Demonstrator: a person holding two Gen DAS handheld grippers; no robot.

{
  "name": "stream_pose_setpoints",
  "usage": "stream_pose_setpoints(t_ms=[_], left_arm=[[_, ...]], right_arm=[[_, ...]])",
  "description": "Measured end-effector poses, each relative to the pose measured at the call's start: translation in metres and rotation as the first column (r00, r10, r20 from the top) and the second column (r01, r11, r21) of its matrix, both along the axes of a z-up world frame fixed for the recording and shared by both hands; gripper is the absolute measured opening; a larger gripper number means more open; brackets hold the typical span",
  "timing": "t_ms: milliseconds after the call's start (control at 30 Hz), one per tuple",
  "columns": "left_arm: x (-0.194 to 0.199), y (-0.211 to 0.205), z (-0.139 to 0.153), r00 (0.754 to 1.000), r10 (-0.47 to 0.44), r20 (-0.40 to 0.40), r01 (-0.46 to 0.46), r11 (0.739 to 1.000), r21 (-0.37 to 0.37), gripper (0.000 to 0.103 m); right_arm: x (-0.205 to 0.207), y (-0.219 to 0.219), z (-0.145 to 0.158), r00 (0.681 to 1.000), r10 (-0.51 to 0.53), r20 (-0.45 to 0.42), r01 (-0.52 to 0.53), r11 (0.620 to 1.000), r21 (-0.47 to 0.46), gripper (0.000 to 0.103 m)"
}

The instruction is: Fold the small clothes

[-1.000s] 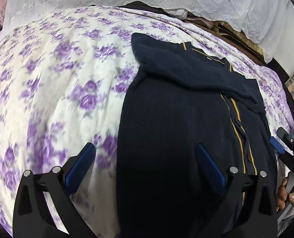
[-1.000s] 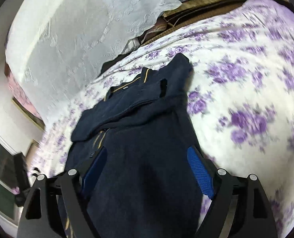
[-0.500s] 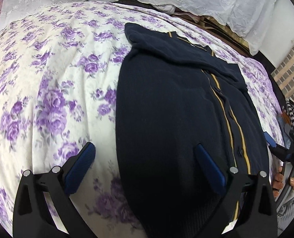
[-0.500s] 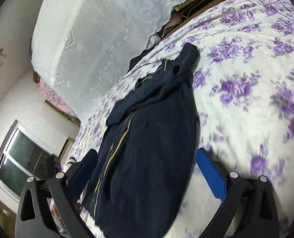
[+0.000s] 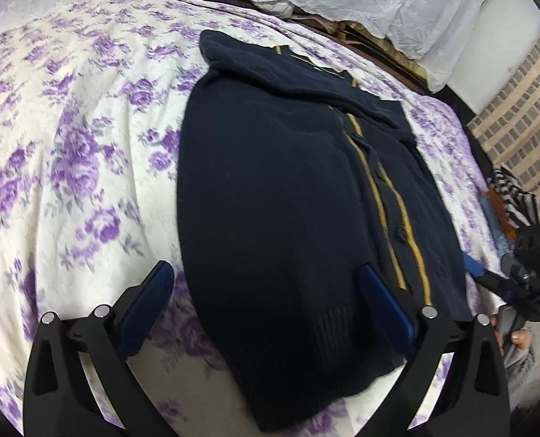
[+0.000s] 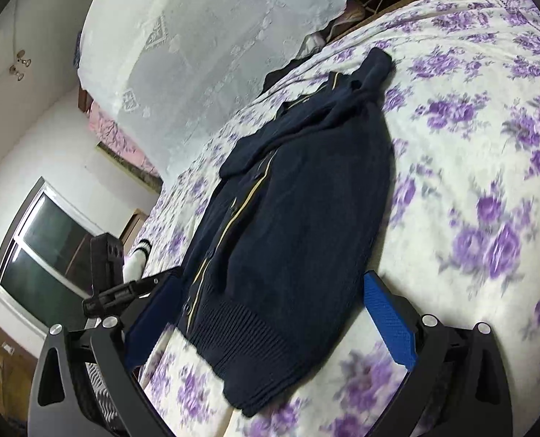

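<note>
A dark navy knit cardigan (image 5: 277, 189) with yellow stripes down its button band lies flat on the purple-flowered bedspread (image 5: 73, 153), sleeves folded across its upper part. It also shows in the right wrist view (image 6: 299, 225). My left gripper (image 5: 270, 309) is open and empty above the hem's left part. My right gripper (image 6: 270, 313) is open and empty, hovering over the ribbed hem. The right gripper also shows at the left view's right edge (image 5: 495, 280). The left gripper shows at the right view's left side (image 6: 124, 287).
A white lace curtain (image 6: 204, 47) hangs behind the bed. A brick wall (image 5: 517, 109) and striped cloth (image 5: 513, 200) are at the right of the bed. A window (image 6: 40, 255) is at the left of the right wrist view.
Both grippers have pulled back toward the cardigan's hem and stayed open; the hem's edge and bedspread in front of it now show in both views.
</note>
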State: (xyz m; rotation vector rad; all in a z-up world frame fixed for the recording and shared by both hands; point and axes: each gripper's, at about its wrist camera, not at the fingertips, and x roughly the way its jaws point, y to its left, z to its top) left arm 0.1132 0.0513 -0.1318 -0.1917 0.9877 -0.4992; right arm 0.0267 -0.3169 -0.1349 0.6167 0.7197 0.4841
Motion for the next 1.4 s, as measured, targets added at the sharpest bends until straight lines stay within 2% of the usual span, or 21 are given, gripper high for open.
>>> stream_pose_setpoints(t_ms=[267, 433, 733, 833, 933, 1067, 1233, 1300, 1400], left_arm=[[-0.018, -0.002, -0.001, 0.995, -0.099, -0.031, 0.095, 0.989, -0.115, 0.098], [-0.028, 0.001, -0.002, 0.985, -0.162, -0.06, 0.145, 0.962, -0.231, 0.098], [0.01, -0.009, -0.004, 0.985, -0.126, -0.117, 0.091, 0.959, -0.27, 0.098], [0.01, -0.013, -0.004, 0.987, -0.125, -0.103, 0.097, 0.964, -0.246, 0.098], [0.003, -0.015, -0.003, 0.988, -0.13, -0.081, 0.11, 0.97, -0.215, 0.098], [-0.005, -0.017, -0.001, 0.987, -0.149, -0.064, 0.134, 0.972, -0.194, 0.098], [0.007, -0.021, -0.003, 0.987, -0.147, -0.061, 0.135, 0.977, -0.168, 0.098], [0.009, -0.021, -0.004, 0.989, -0.145, -0.04, 0.136, 0.975, -0.178, 0.098], [0.011, -0.015, -0.005, 0.992, -0.119, -0.033, 0.108, 0.967, -0.232, 0.098]], right_arm=[[-0.021, 0.012, 0.0, 0.998, 0.058, -0.004, -0.057, 0.998, 0.011, 0.1], [-0.027, 0.017, 0.0, 0.998, 0.068, -0.003, -0.068, 0.998, 0.015, 0.1], [0.008, 0.031, 0.0, 0.999, 0.005, -0.041, -0.006, 1.0, -0.02, 0.1], [0.018, 0.028, 0.0, 0.999, -0.019, -0.035, 0.019, 1.0, 0.007, 0.1], [0.016, 0.031, -0.001, 1.0, 0.001, -0.026, 0.0, 1.0, 0.016, 0.1], [0.004, 0.041, 0.0, 0.998, 0.06, -0.01, -0.06, 0.998, 0.001, 0.1], [0.011, 0.044, -0.001, 0.998, 0.052, -0.037, -0.053, 0.998, -0.023, 0.1], [0.014, 0.044, -0.002, 0.998, 0.047, -0.044, -0.048, 0.999, -0.02, 0.099], [0.013, 0.046, -0.002, 0.998, 0.051, -0.047, -0.052, 0.998, -0.029, 0.099]])
